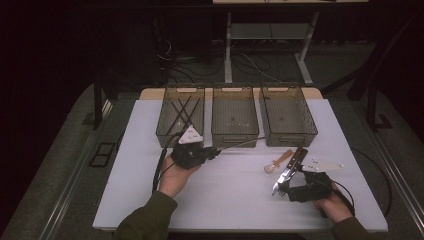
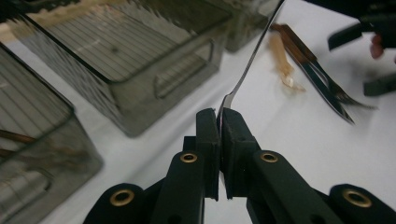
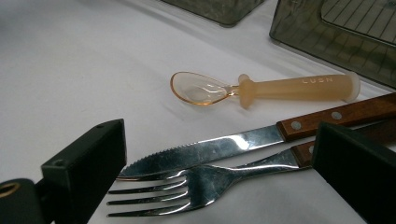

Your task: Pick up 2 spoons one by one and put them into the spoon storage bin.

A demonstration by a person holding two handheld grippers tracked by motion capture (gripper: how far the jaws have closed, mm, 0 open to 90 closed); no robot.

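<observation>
White surface point(image 1: 150, 175) is occupied by three smoky bins point(image 1: 235, 117) at the far edge. Left gripper point(image 2: 219, 116) is clenched on a thin metal utensil point(image 2: 252, 60), raised near the middle bin. Right gripper point(image 3: 219, 172) is held released (jaws apart) around a fork point(image 3: 187, 186) lying beside a knife point(image 3: 243, 144) and spoon point(image 3: 261, 87).

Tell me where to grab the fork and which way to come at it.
Grip the fork by its neck or its wooden handle, jaws closing across its width from above. It lies flat beside the knife, so the tines offer little to pinch. The right gripper already straddles it, jaws open.
</observation>
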